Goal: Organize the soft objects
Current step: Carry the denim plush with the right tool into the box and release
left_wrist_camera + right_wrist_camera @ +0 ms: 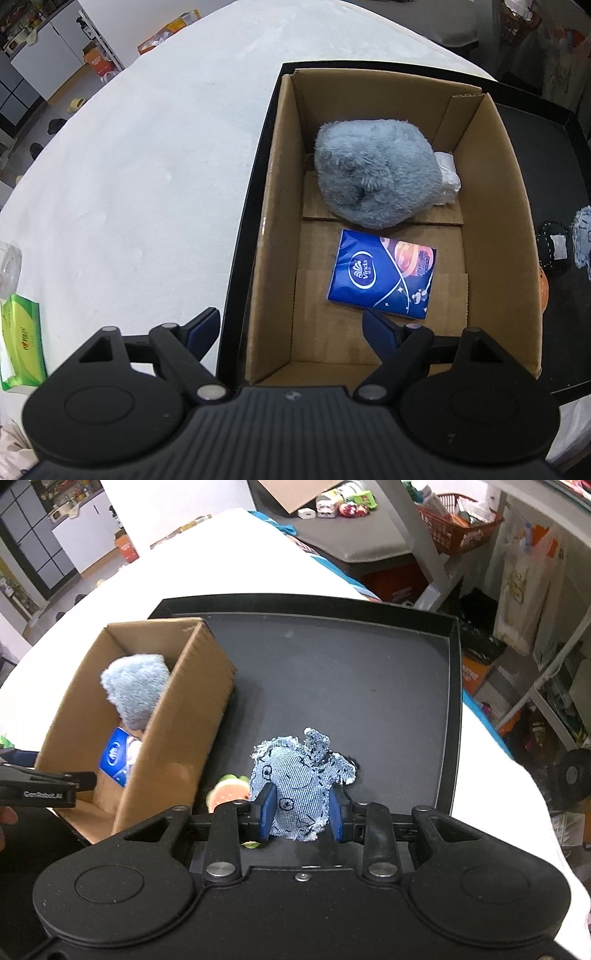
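Observation:
A cardboard box (491, 206) stands in a black tray (240, 236). Inside it lie a fluffy grey-blue plush (373, 170), a blue Vinda tissue pack (384, 275) and a white wrapped item (448, 177). My left gripper (291, 326) is open and empty, above the box's near left wall. My right gripper (301, 810) is shut on a denim soft toy (295, 779) above the black tray (332, 672), to the right of the box (173, 738). The plush (135, 690), the tissue pack (114, 760) and the left gripper's finger (48, 782) show in the right wrist view.
A watermelon-slice toy (229, 794) lies on the tray beside the denim toy. A green tissue pack (20, 339) lies on the white table (147, 166) at the left. A dark soft toy (554, 247) lies on the tray right of the box. Shelves and clutter surround the table.

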`<state>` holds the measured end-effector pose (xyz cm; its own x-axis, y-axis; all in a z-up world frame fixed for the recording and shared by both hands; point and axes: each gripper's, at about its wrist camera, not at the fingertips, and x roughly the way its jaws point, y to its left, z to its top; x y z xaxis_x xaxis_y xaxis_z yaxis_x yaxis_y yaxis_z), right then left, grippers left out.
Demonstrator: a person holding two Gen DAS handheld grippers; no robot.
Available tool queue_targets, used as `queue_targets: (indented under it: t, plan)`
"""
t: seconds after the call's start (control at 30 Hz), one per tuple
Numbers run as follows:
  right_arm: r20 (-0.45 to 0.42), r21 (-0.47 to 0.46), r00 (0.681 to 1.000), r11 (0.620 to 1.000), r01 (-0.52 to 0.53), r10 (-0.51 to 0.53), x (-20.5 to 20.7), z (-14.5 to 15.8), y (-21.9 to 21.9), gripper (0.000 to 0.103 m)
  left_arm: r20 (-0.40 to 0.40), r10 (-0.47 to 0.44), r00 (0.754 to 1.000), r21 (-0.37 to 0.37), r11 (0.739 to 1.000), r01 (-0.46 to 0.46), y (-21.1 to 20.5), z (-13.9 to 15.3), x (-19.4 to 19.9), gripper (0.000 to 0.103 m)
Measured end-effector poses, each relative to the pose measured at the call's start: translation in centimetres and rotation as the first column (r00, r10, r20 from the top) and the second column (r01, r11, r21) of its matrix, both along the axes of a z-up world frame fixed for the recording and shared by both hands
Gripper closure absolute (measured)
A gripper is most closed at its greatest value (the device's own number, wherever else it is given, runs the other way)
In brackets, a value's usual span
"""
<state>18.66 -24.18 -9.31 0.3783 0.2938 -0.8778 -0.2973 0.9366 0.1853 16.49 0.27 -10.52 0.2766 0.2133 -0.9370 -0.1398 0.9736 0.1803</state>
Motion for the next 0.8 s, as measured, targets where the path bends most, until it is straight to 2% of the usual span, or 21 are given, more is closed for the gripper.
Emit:
queue_targets:
  t: [0.37, 0.5, 0.7, 0.8]
  plan:
    - [0.031, -0.012, 0.999, 0.999, -0.032, 0.033, 0.2, 2.3, 2.6, 0.073, 0.032, 0.011, 0.999, -0.051, 0.999, -0.009, 1.6, 0.1, -0.6, 0.021]
    - [0.044, -0.015, 0.998, 0.999, -0.050, 0.051, 0.3, 3.3, 4.0, 0.073, 0.047, 0.005, 0.999, -0.068, 0.998, -0.002, 2.0, -0.1, -0.9, 0.025]
    - [0.058, -0.019, 0.995, 0.997, -0.075, 0.076, 0.4, 4.5, 6.1, 0.073, 0.049, 0.002, 0.999, -0.108, 0.994, 0.003, 2.6, -0.4, -1.3, 0.047]
    - [0.064, -0.021, 0.994, 0.996, -0.090, 0.091, 0.5, 5.0, 7.2, 0.073, 0.040, 0.010, 0.999, -0.130, 0.991, -0.005, 2.9, -0.7, -1.4, 0.068]
